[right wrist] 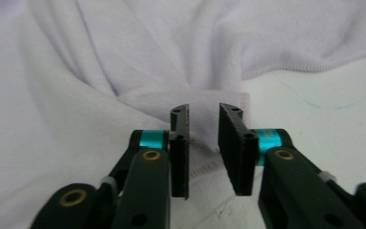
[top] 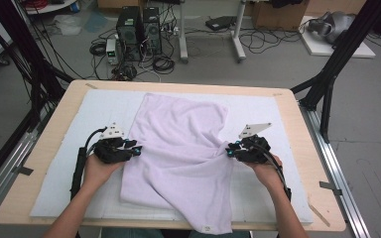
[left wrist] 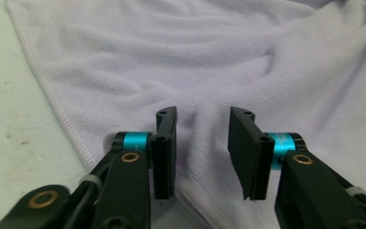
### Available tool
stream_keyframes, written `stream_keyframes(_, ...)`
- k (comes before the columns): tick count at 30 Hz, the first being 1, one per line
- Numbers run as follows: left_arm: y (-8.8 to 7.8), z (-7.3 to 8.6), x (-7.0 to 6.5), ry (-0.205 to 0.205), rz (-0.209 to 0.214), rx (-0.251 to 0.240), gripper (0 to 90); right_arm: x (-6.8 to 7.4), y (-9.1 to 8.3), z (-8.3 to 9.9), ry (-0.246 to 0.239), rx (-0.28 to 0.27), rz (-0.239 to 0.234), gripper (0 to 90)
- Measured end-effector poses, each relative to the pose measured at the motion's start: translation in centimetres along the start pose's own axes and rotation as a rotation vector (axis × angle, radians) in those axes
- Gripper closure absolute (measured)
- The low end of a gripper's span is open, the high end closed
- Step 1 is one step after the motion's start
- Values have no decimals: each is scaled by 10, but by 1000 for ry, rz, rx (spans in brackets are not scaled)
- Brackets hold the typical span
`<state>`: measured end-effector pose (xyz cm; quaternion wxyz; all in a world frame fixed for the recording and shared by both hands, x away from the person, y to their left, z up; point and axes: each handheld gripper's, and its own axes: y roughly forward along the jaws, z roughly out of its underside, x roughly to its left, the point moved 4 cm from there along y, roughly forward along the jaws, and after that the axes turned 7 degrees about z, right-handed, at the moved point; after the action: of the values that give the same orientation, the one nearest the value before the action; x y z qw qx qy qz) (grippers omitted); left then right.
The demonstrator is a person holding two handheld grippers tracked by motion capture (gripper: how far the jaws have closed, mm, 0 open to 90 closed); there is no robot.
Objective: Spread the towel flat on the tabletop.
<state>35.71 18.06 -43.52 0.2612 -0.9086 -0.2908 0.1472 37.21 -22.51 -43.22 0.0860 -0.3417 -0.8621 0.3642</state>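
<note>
High view showed a pale lilac towel lying rumpled over the middle of a white mat that covered the wooden tabletop. Its far edge lay flat on the mat, while its near corner hung over the tabletop's front edge. The left claw sat at the towel's left hem, and the right claw sat at the towel's right side, where the cloth was bunched into folds running inward. Each claw was held in a hand, and the forearms came in past the towel's near corner. Left gripper view had the left claw released, its jaws parted over the towel just inside the stitched hem, with nothing pinched between them; bare mat lay beyond that hem. Right gripper view had the right claw released as well, its jaws apart on either side of a folded-over corner of the towel, the pads not pressing on it. Beside that corner, the mat showed a faint blue pen line.
</note>
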Motion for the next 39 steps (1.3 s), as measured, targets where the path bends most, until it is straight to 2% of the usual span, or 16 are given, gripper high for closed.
stream_keyframes(2,-10,1,-7,25,11,1,589,11,-9,-2,-28,-21,-29,683)
stream_keyframes(4,-20,3,-14,44,8,0,568,24,-18,-3,-80,-32,-20,653)
stream_keyframes(5,-24,4,-18,46,22,-9,564,31,-22,-3,-95,-37,-22,648)
stream_keyframes(9,-35,14,-36,67,65,-12,550,58,-33,2,-115,-75,-83,621)
stream_keyframes(11,-37,22,-46,79,84,-3,544,67,-33,6,-137,-74,-100,605)
stream_keyframes(14,-37,33,-53,89,92,17,521,79,-32,14,-150,-62,-124,590)
stream_keyframes(16,-37,38,-55,93,97,22,509,85,-31,18,-147,-63,-150,577)
stream_keyframes(18,-38,41,-56,92,99,23,498,92,-26,22,-168,-48,-177,573)
stream_keyframes(22,-44,37,-56,87,99,-9,495,99,-17,29,-192,-17,-190,566)
stream_keyframes(24,-47,34,-58,102,102,-11,497,99,-14,30,-186,-18,-200,564)
stream_keyframes(29,-44,34,-64,121,137,3,516,100,-6,30,-182,-3,-206,562)
stream_keyframes(32,-37,39,-65,127,159,33,519,99,-5,30,-180,-6,-213,556)
stream_keyframes(39,-12,54,-67,146,194,162,539,103,-4,33,-189,5,-225,561)
